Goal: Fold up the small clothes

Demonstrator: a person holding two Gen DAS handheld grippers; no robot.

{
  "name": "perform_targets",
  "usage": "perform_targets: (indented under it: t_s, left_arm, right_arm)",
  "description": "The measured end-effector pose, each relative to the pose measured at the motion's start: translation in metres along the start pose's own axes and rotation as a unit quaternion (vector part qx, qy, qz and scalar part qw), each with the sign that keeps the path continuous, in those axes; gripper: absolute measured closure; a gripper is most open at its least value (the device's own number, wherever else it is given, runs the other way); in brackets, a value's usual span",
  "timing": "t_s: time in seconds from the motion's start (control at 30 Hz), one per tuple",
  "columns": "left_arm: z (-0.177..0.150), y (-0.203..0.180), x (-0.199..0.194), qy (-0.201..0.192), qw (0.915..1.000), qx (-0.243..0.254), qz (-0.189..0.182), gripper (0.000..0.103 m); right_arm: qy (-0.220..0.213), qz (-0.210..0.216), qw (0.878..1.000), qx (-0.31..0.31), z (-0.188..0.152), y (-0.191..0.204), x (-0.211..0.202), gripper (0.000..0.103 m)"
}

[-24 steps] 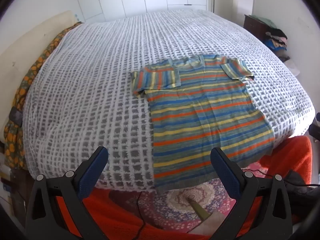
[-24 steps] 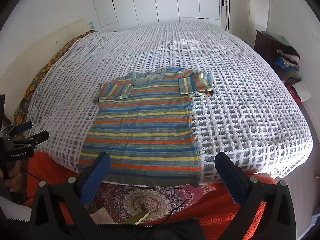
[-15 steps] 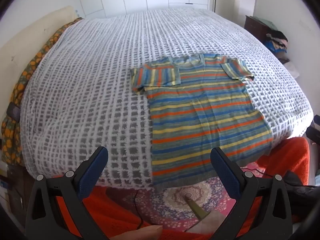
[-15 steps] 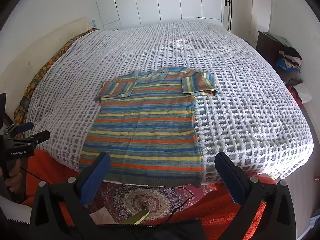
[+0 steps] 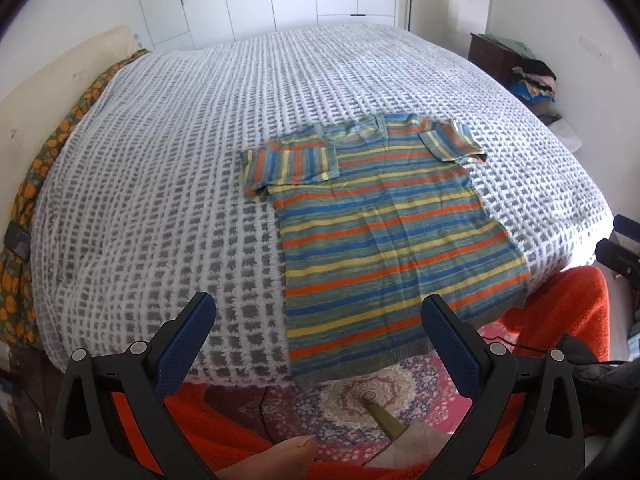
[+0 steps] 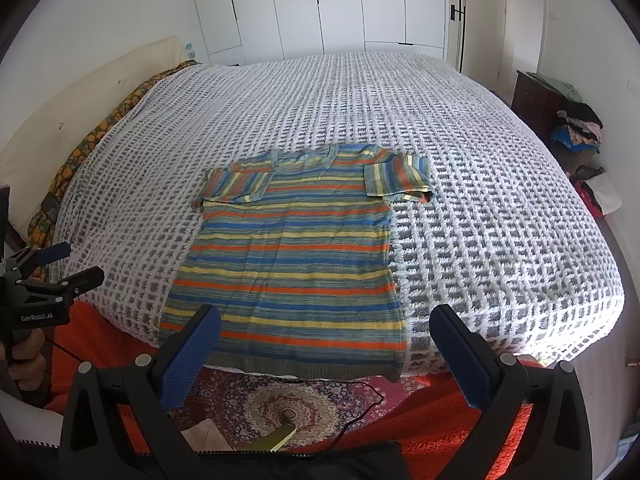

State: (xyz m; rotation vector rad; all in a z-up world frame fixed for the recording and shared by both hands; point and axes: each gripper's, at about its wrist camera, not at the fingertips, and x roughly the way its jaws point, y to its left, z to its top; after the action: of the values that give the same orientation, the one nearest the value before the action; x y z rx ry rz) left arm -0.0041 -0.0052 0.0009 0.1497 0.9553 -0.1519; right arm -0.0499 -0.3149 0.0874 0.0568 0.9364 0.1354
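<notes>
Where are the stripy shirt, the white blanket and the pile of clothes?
Stripy shirt [image 6: 288, 264]: right wrist view, middle of its front.
White blanket [image 6: 480, 200]: right wrist view, bare part beside the shirt.
Pile of clothes [image 6: 578, 128]: right wrist view, middle of the heap.

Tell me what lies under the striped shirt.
The striped shirt lies flat on the white knitted bedspread; its hem overhangs the bed edge. Whatever lies beneath the shirt's middle is hidden.

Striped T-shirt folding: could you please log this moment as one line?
phase: pre-grasp | striped T-shirt: flat on bed, sleeves folded in | left tool: open, empty | right tool: open, empty
</notes>
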Motion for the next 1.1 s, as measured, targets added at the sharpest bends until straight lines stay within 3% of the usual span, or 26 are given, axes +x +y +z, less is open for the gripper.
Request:
perform_targets:
  t_s: [1.1]
  left_arm:
    - [-0.0038,0.0027,0.0042,0.022,0.9997,-0.006,-0.002,0.001]
  right_arm:
    - [0.008,0.007,1.000,-0.004,-0.0044,0.0080,0.0038,0.000]
